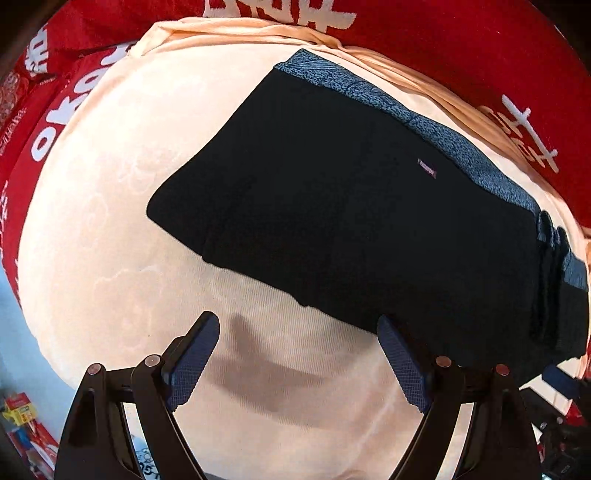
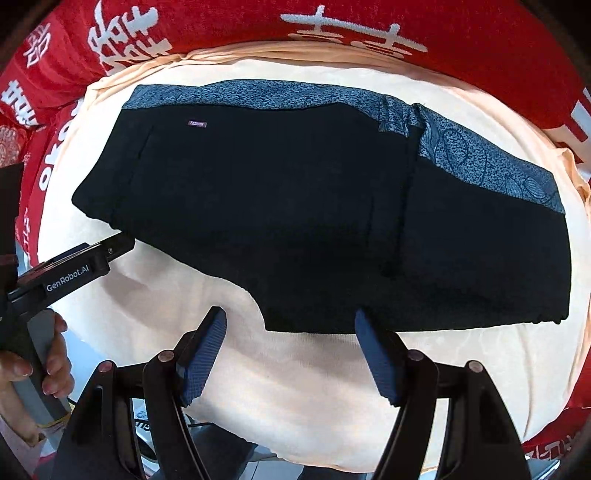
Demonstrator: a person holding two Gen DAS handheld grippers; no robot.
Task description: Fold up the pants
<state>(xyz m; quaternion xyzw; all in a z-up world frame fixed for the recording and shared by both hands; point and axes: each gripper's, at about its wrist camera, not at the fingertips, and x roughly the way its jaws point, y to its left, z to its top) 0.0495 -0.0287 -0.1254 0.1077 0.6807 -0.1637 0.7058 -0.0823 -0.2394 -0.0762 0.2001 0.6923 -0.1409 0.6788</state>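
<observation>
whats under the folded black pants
The black pants lie on a cream cloth, which is spread over a red cover with white characters. The part of the cloth directly beneath them, and any inner folded layers, are covered.

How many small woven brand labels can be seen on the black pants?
1. A small pinkish woven label sits on the black fabric of the dark folded pants with a blue patterned waistband, just below that band. Others may be hidden inside the fold.

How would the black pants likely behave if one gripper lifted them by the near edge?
The black pants lie flat in soft layers, so they would probably drape and unfold. On the peach cloth, a push would likely bunch them rather than slide them.
</observation>
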